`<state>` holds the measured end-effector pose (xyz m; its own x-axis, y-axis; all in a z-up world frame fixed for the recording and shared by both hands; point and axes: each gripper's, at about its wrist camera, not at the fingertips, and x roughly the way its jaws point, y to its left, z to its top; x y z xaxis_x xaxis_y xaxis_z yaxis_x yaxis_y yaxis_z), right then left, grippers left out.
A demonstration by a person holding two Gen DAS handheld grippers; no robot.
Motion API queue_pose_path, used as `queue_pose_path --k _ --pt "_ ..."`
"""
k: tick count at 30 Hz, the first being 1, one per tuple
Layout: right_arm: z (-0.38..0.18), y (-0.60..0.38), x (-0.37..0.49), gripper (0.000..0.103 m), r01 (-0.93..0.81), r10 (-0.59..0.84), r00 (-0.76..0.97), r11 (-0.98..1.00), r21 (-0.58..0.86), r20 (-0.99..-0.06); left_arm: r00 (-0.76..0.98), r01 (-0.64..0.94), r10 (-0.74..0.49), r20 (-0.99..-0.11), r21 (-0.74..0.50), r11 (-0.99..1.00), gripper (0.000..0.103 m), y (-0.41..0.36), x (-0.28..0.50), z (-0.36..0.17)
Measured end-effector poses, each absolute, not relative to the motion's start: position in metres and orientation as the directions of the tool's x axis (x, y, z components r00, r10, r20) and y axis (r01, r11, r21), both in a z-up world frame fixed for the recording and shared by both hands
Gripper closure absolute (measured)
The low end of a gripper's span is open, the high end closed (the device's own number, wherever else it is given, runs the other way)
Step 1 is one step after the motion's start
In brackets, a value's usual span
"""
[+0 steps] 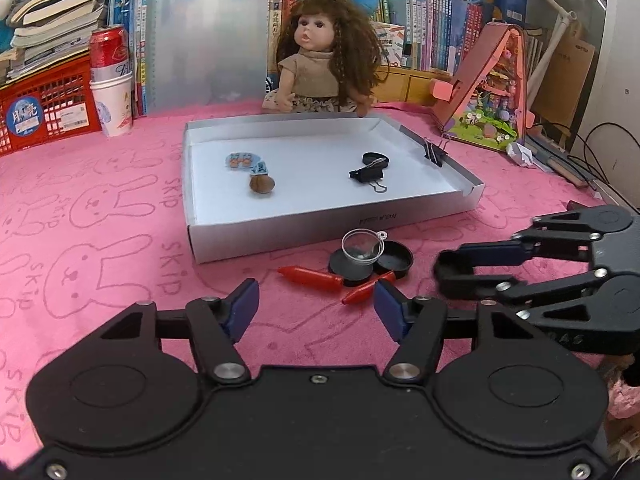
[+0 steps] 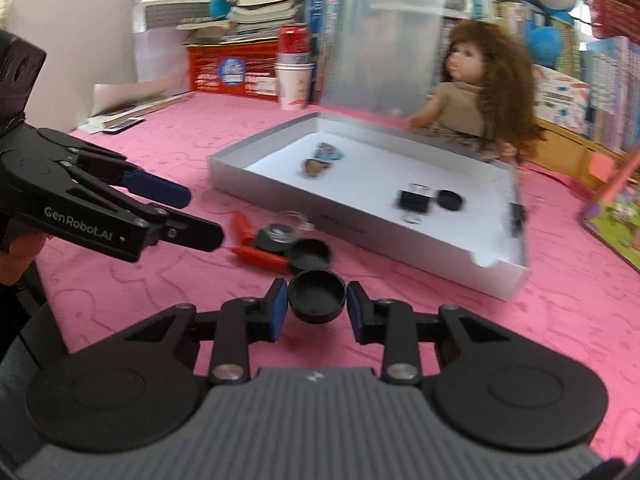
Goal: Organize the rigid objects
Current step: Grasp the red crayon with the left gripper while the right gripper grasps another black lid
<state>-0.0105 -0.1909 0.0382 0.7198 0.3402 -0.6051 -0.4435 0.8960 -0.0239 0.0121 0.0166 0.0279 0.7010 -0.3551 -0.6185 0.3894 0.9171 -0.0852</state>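
Note:
A shallow white box [image 1: 332, 224] [image 2: 440, 264] lies on the pink cloth and holds a binder clip [image 1: 366, 174] [image 2: 414, 202], a black cap [image 1: 375, 158] [image 2: 450, 199], a brown nut [image 1: 262, 184] and blue stickers [image 1: 240, 159]. In front of it lie two red pens [image 1: 312, 278] [image 2: 260, 258], black lids [image 1: 394, 258] [image 2: 310, 254] and a clear cup [image 1: 363, 247] [image 2: 286, 230]. My right gripper [image 2: 317, 306] [image 1: 452, 274] is shut on a black lid [image 2: 317, 296], held above the cloth. My left gripper [image 1: 316, 310] [image 2: 204, 216] is open and empty, just short of the pens.
A doll [image 1: 324, 52] [image 2: 480, 92] sits behind the box. A clip [image 1: 435, 152] grips the box's right wall. A red can in paper cups [image 1: 110, 80], a red crate [image 1: 44, 108], books and a pink toy house [image 1: 488, 92] line the back.

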Motion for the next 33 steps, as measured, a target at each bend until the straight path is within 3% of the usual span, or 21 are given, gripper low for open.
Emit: queue_pose_path --k 7,20,24,27,33 --pt "0.037 -0.208 -0.012 0.065 -0.384 0.293 0.737 0.923 -0.020 -0.610 0.711 0.366 -0.328 -0.622 -0.071 0.928 0.058 0.010 0.028 0.018" --pt "0.035 -0.204 -0.012 0.065 -0.387 0.297 0.735 0.922 -0.017 -0.610 0.735 0.390 -0.328 -0.594 -0.025 0.920 0.059 -0.001 0.038 0.006" --pt "0.035 -0.204 -0.012 0.065 -0.386 0.296 0.736 0.922 -0.018 -0.609 0.726 0.385 -0.330 -0.603 -0.042 0.922 0.064 0.001 0.035 0.008" --pt "0.035 -0.204 -0.011 0.065 -0.385 0.297 0.736 0.923 -0.015 -0.609 0.719 0.375 -0.335 -0.610 -0.066 0.925 0.077 0.005 0.030 0.011" --pt "0.035 -0.202 -0.009 0.065 -0.377 0.300 0.739 0.926 -0.001 -0.603 0.733 0.339 -0.313 -0.604 -0.075 0.938 0.076 0.010 0.019 0.017"
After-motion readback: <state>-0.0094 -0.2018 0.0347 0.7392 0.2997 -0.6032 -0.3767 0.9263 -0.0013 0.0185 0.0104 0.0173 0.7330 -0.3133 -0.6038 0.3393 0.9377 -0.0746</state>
